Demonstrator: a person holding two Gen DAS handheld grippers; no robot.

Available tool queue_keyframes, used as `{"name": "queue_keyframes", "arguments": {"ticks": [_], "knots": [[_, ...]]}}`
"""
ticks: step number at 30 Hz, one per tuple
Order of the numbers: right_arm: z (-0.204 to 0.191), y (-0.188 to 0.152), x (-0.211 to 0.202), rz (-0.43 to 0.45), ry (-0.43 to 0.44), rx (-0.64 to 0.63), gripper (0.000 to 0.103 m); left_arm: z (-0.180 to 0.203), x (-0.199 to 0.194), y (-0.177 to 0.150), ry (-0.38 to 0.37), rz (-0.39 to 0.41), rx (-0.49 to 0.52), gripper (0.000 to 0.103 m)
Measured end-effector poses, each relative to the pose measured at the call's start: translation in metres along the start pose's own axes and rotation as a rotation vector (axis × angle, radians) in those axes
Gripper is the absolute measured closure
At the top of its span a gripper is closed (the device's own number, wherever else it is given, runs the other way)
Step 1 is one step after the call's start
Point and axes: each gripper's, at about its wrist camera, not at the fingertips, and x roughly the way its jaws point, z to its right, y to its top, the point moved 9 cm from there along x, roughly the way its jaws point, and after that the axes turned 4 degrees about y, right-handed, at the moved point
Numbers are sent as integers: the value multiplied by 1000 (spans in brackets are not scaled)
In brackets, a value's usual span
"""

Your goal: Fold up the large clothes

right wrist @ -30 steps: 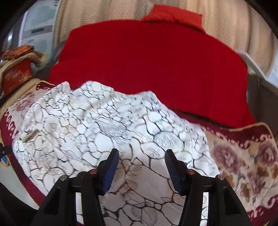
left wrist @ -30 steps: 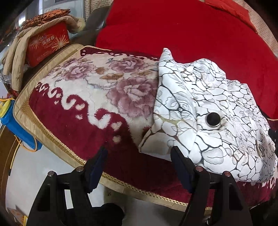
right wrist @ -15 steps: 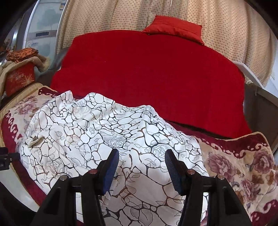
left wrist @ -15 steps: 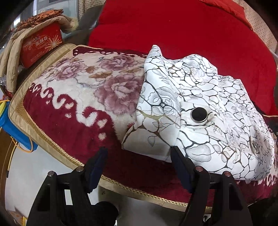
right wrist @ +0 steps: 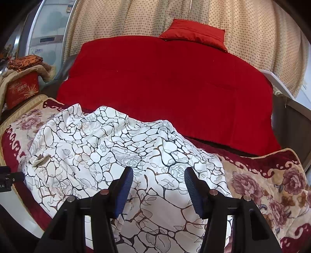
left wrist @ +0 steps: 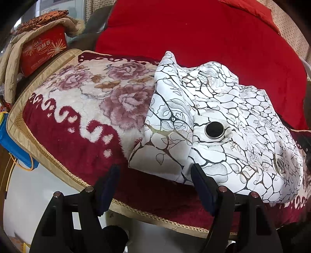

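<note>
A white garment [left wrist: 223, 109] with a dark crackle print and a big black button [left wrist: 214, 130] lies bunched on a floral plush blanket [left wrist: 87, 97]. My left gripper [left wrist: 155, 184] is open at the blanket's near edge. The garment's lower left corner lies just beyond the gap, near the right finger [left wrist: 202, 186]. In the right wrist view the same garment [right wrist: 97, 151] spreads across the blanket [right wrist: 272, 184]. My right gripper [right wrist: 158, 186] hovers open over its near part, cloth showing between and under the blue pads [right wrist: 124, 188], not pinched.
A red quilt [right wrist: 165, 87] covers the surface behind, with a red cushion [right wrist: 194, 33] and a dotted curtain [right wrist: 136, 17] beyond. A red box [left wrist: 42, 50] under a beige quilted coat stands at far left. A blue object [left wrist: 11, 148] hangs below the blanket's left edge.
The right wrist view has tipped up, so the garment sits lower in the frame and more curtain shows. The left view has shifted slightly. Both jaws stand as before.
</note>
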Motion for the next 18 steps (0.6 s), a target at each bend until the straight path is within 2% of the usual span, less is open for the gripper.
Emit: {"name": "queue_keyframes", "arguments": {"ticks": [18], "knots": [[-1,-1,1,0,-16,-6,44,2,4,2,-16,-3,-9,28]]}}
